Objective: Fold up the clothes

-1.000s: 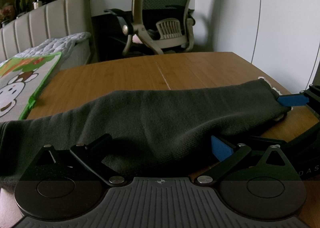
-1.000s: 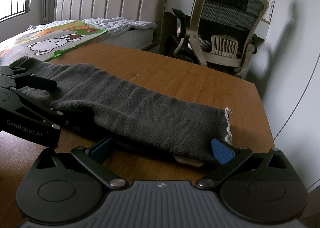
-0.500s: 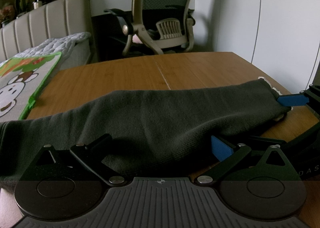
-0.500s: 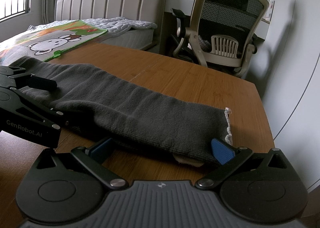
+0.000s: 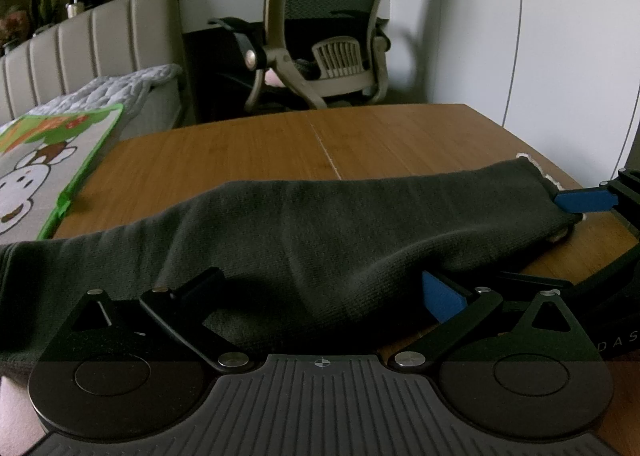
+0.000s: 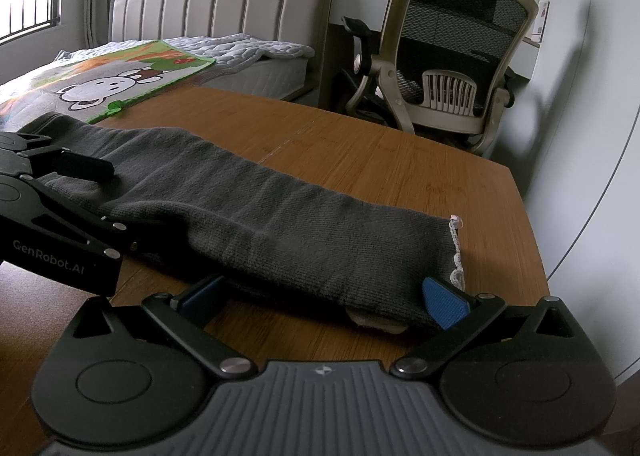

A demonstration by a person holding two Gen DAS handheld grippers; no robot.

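"genrobot.ai" on left gripper [image 6: 86, 191], "das" on right gripper [image 5: 576, 223]

A dark grey knitted garment [image 6: 280, 223], matt and finely ribbed, lies on a smooth wood-grain table [image 6: 380, 159]; matt black gripper [image 6: 320, 296] links carry shiny metal rivets.

garment [image 5: 320, 232] left end cut off

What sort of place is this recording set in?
Most likely a bedroom at home that doubles as a study: a bed with a padded headboard, an office chair at a desk, and the garment spread on a wooden table.
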